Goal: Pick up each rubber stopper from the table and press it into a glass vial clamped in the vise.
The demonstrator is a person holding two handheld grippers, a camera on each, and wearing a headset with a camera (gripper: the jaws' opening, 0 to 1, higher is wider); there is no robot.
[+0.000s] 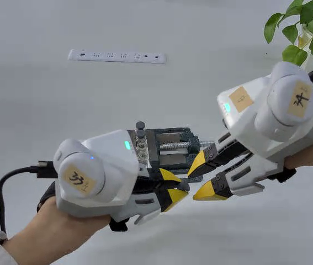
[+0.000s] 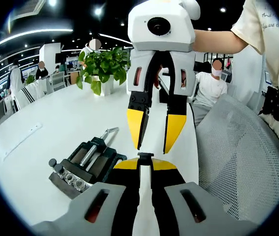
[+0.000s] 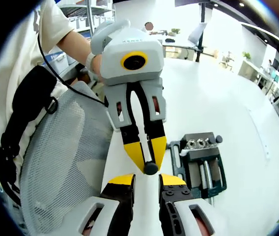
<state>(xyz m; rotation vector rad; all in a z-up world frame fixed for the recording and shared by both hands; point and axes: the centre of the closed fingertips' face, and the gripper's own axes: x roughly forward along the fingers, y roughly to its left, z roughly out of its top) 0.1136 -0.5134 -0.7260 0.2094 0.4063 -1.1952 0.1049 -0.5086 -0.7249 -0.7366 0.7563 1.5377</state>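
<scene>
Rubber stopper (image 3: 150,168) held near the vise (image 1: 170,146).
It was pinched between the left gripper (image 1: 175,186) tips, just beside the vise on the tabletop (image 1: 228,237); the right gripper (image 1: 202,179) was spread, pointed at it.

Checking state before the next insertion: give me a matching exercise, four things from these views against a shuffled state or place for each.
Things
1. left hand-held gripper
2. right hand-held gripper
3. vise
4. power strip

States or places
A. lying on the table beyond the vise
B. jaws open, nothing between them
C. shut on a rubber stopper
D. clamping a row of glass vials

Pairs: 1-C, 2-B, 3-D, 4-A
</scene>
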